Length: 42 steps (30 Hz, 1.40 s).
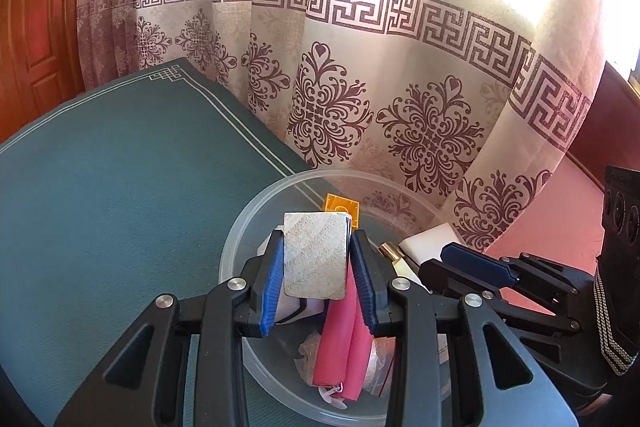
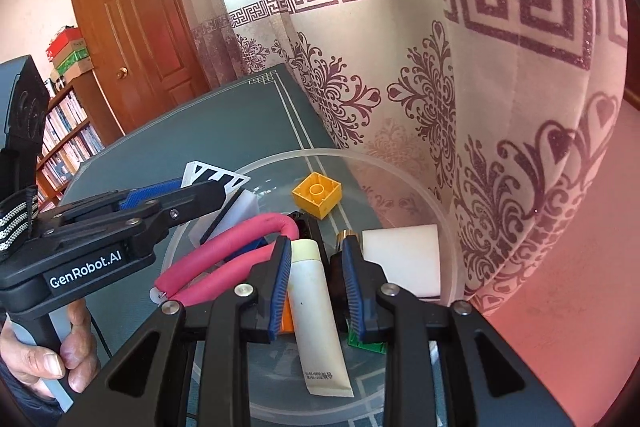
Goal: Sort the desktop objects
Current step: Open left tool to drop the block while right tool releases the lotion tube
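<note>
My left gripper (image 1: 316,259) is shut on a grey, speckled rectangular block (image 1: 315,254) and holds it above a clear plastic bowl (image 1: 240,227). The bowl holds a pink foam roll (image 1: 340,339), a yellow toy brick (image 1: 341,205) and a white block (image 1: 428,245). My right gripper (image 2: 316,267) hangs over the same bowl (image 2: 448,223), its jaws on either side of a cream tube (image 2: 316,307) that lies in the bowl; whether they touch it is unclear. The yellow brick (image 2: 317,194), pink roll (image 2: 236,239), white block (image 2: 404,259) and a green piece (image 2: 366,345) show there too.
The bowl stands on a dark green mat (image 1: 120,195) near the table's far edge, against a patterned curtain (image 1: 400,115). A wooden door (image 2: 136,27) and a bookshelf (image 2: 64,139) stand at the left. The other gripper (image 2: 120,223) and a hand (image 2: 60,355) show in the right wrist view.
</note>
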Tool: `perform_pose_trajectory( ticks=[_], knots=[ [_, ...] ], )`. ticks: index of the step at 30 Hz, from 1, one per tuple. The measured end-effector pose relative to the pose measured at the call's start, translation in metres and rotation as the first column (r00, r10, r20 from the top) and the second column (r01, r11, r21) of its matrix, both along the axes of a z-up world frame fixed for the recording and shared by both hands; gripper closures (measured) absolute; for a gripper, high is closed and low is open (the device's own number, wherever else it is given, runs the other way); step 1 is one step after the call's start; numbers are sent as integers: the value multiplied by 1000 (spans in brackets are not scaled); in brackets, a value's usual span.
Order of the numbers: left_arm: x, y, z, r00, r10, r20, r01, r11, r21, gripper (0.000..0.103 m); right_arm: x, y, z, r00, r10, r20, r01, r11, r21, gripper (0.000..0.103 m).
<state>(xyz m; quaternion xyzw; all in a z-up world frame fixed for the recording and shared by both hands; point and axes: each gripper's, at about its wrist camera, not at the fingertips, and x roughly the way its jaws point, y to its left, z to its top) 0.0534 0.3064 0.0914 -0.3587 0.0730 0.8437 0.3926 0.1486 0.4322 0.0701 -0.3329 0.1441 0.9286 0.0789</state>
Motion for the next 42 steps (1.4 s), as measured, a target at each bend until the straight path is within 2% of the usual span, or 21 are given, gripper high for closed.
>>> perform_pose_trajectory(
  ticks=[19, 21, 23, 31, 33, 35, 36, 38, 40, 42],
  knots=[
    [3, 25, -8, 1000, -25, 7, 25, 999, -34, 67, 15, 16, 1, 998, -55, 3, 55, 998, -18, 73],
    [2, 26, -9, 999, -29, 17, 30, 999, -42, 60, 15, 16, 1, 999, -54, 1, 54, 998, -23, 72],
    [3, 23, -8, 1000, -17, 9, 18, 999, -35, 47, 15, 16, 1, 999, -53, -3, 53, 998, -24, 65],
    [6, 3, 6, 998, 45, -50, -46, 999, -8, 46, 17, 11, 6, 998, -52, -21, 52, 999, -11, 53],
    [8, -4, 11, 996, 68, -58, -68, 998, 1, 46, 18, 10, 7, 998, -54, -25, 54, 998, -14, 47],
    [11, -11, 16, 992, 97, -79, -97, 995, 6, 45, 20, 9, 9, 998, -60, -36, 59, 998, -17, 30],
    [13, -14, 18, 989, 114, -95, -115, 993, 3, 42, 22, 9, 11, 997, -63, -44, 63, 998, -16, 26],
    [19, -20, 24, 979, 148, -140, -149, 989, 2, 25, 25, 7, 14, 996, -66, -55, 65, 998, -12, 21],
    [28, -25, 31, 965, 177, -192, -178, 984, 9, 20, 27, 5, 16, 996, -60, -58, 59, 998, -15, 21],
    [36, -29, 38, 953, 192, -234, -196, 981, 9, 20, 31, 4, 17, 996, -60, -61, 59, 998, -19, 20]
  ],
)
